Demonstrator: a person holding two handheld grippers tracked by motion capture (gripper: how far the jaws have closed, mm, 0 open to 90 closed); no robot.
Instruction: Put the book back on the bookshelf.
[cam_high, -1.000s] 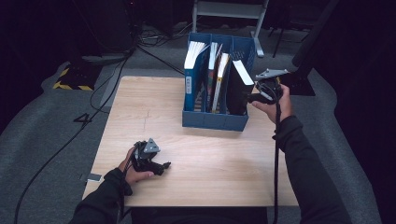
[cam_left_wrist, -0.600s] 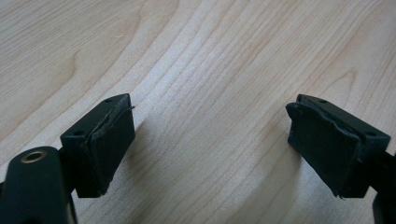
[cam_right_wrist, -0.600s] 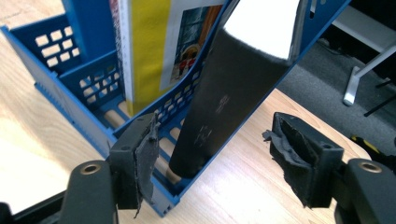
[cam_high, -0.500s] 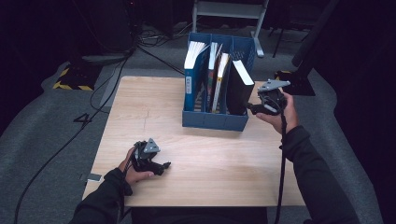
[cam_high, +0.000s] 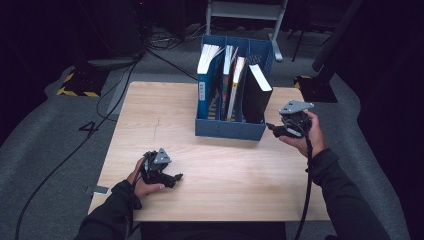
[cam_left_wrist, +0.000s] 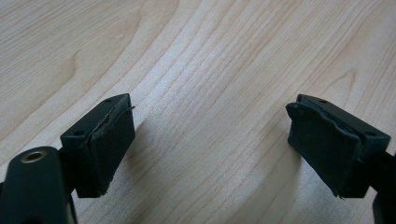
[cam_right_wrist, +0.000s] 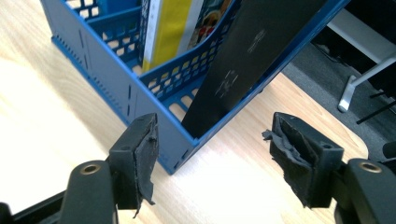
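Note:
A blue file rack (cam_high: 230, 127) stands upright on the wooden table (cam_high: 150, 115) with several books in its slots. A black book (cam_high: 257, 95) leans in the rightmost slot. My right gripper (cam_high: 274, 129) hovers just right of the rack's near right corner, its jaws pointing left at it. In the right gripper view my right gripper (cam_right_wrist: 217, 151) is open, and the rack's corner (cam_right_wrist: 177, 140) and the black book (cam_right_wrist: 252, 51) lie beyond the gap, untouched. My left gripper (cam_high: 176, 178) rests low over the table's near left part. In the left gripper view my left gripper (cam_left_wrist: 210, 144) stands open over bare wood.
A blue binder (cam_high: 205, 85) and thinner books (cam_high: 235, 80) stand in the rack's other slots; a yellow-spined book (cam_right_wrist: 168, 28) is among them. Cables (cam_high: 120, 90) trail over the grey floor at the left. A white frame (cam_high: 245, 7) stands behind the table.
My right hand has come down and toward me, from beside the black book's top to the rack's near right corner. The left hand has stayed put.

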